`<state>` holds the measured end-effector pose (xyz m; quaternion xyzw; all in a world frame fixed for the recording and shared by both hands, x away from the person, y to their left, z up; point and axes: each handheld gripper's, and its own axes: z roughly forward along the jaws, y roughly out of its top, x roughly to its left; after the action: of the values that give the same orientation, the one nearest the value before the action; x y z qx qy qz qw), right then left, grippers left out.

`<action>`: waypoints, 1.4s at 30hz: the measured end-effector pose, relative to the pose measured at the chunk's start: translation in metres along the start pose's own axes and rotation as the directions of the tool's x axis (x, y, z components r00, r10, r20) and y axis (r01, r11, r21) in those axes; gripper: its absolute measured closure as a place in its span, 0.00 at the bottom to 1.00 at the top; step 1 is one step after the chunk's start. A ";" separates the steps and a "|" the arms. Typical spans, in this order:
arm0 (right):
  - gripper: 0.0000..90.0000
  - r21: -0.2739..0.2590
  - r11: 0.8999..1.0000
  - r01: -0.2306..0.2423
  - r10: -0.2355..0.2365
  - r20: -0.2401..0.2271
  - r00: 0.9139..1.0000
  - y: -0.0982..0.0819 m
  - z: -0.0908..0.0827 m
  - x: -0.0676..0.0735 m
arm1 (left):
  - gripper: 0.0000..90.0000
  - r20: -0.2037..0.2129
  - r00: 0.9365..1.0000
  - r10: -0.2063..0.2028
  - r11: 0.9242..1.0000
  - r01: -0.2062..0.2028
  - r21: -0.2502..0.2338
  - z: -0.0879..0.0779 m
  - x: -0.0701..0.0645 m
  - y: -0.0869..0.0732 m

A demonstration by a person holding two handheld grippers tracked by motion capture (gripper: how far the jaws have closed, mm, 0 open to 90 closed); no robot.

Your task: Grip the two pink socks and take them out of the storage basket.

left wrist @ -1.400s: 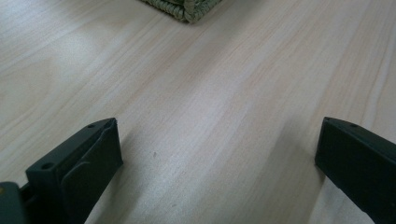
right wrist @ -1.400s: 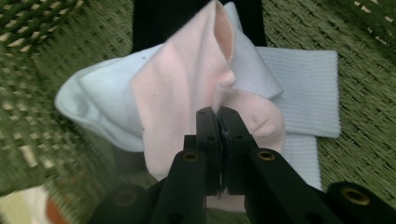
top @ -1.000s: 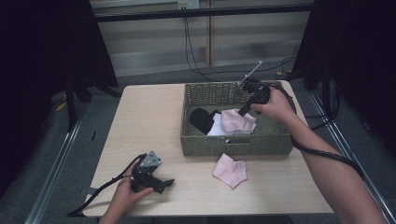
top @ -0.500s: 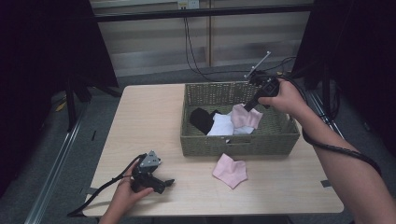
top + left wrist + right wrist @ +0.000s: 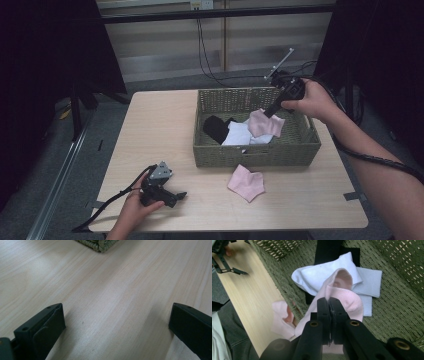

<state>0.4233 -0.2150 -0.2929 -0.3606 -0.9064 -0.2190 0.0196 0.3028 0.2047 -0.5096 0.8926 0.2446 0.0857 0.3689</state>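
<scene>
Pink sock lifted clear of basket floor

Sock lift is what has changed: a second ago the right claw [image 5: 266, 113] was low inside the basket [image 5: 256, 151], down among the socks; now it is raised, and the pink sock [image 5: 265, 125] is seen dangling from it above the basket's right half. In the right gripper view the jaws are pressed together with the pink fabric pinched between them, so the sock is firmly gripped. Judged from this, the pick is done and a carry out of the basket is likely next, probably toward the second pink sock [image 5: 246, 182] lying on the surface [image 5: 150, 130] just beside the basket's near wall. A white sock [image 5: 324, 272], a pale blue sock [image 5: 369, 287] and a black sock [image 5: 216, 128] are left in the basket.

Right hand [image 5: 312, 100] is held above the basket's far right corner, claw angled down and leftward into it. Left claw [image 5: 177, 196] is rested near the surface's near left corner, jaws spread wide with nothing between them, unmoved from a second ago.
</scene>
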 end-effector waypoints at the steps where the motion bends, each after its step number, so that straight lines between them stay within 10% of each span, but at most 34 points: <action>1: 0.97 -0.003 1.000 0.007 -0.007 -0.001 1.000 0.000 -0.002 0.000 | 0.00 0.000 1.000 0.000 1.000 0.000 0.000 0.000 0.000 0.000; 42: 0.97 -0.108 0.984 0.139 -0.148 -0.078 0.986 -0.020 -0.054 0.056 | 0.00 0.000 1.000 0.000 1.000 0.000 0.000 0.000 0.000 0.000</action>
<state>0.3625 -0.2141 -0.2406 -0.2853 -0.9159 -0.2813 0.0241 0.3028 0.2046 -0.5096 0.8926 0.2445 0.0857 0.3690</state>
